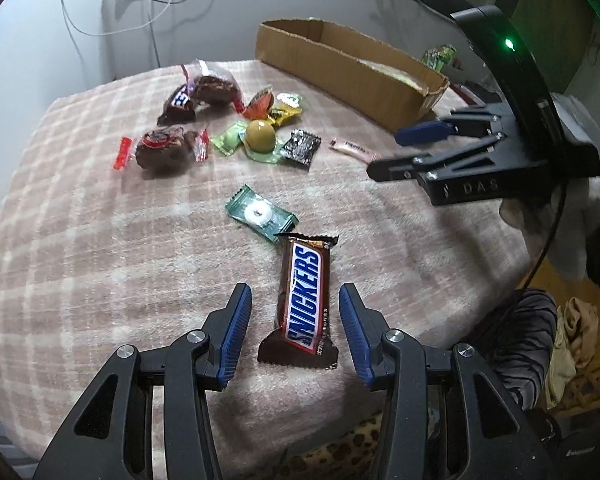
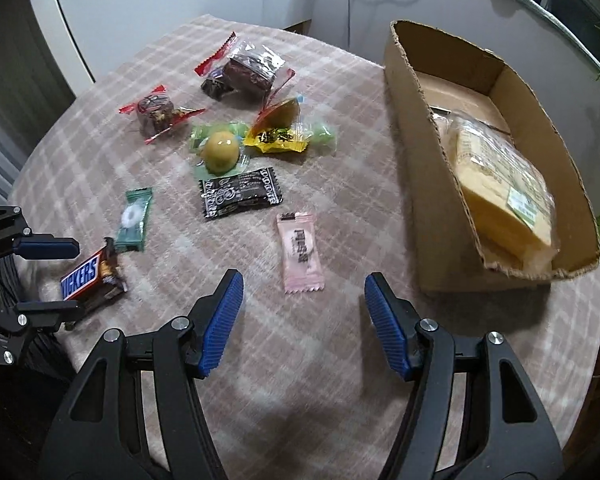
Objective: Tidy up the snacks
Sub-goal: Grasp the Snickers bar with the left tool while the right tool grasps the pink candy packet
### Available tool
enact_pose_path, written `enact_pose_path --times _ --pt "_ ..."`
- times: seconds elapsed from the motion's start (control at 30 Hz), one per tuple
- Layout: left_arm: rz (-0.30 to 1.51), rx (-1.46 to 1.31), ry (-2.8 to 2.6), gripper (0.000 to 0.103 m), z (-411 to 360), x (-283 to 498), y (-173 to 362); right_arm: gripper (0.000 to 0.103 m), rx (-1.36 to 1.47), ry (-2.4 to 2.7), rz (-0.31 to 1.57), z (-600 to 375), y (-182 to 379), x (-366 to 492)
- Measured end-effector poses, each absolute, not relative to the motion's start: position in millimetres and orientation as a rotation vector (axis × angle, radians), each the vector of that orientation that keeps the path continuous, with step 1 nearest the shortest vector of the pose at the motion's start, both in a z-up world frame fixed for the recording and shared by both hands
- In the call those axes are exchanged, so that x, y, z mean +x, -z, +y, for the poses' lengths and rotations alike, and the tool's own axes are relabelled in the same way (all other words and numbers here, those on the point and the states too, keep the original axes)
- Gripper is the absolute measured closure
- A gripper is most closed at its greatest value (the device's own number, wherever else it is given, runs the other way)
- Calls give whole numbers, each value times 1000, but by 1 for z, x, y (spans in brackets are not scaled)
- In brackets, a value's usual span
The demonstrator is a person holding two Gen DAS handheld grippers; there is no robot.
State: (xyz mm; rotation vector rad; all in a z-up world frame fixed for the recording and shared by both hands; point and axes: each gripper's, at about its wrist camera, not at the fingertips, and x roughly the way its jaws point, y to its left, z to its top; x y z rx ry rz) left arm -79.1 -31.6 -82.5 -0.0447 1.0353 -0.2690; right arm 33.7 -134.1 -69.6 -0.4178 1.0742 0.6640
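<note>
A brown Snickers bar (image 1: 304, 304) lies lengthwise on the pink plaid cloth (image 1: 100, 260). My left gripper (image 1: 295, 304) stands open just over it, one blue pad on each side and neither touching the wrapper. A pink sachet (image 2: 300, 258) lies just ahead of my right gripper (image 2: 304, 284), which is open and holds nothing. To the right stands an open cardboard box (image 2: 420, 160) holding a yellow packet (image 2: 500, 192). In the left wrist view the right gripper (image 1: 384, 153) hovers near the pink sachet (image 1: 352, 149) and the box (image 1: 340, 64).
Several more snacks lie on the cloth: a green mint sachet (image 1: 260, 214), a black sachet (image 2: 240, 196), a round yellow-green candy (image 2: 220, 152), a yellow sachet (image 2: 276, 138) and two brown cakes (image 2: 156, 114) (image 2: 248, 68). Cables hang on the wall behind.
</note>
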Motion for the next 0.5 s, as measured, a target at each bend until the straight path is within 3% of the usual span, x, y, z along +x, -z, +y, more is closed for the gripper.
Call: enact_pose_path --times 0.13,0.23,0.5 --pt "1060 -25 272 59 -34 -73 89 46 -420 -673 1093 -131 74 40" --pt "1062 -16 272 59 -36 -70 91 46 -415 -676 1109 -130 78 47" --pt "1054 23 259 73 -41 -65 92 54 -387 -704 1131 -124 78 56"
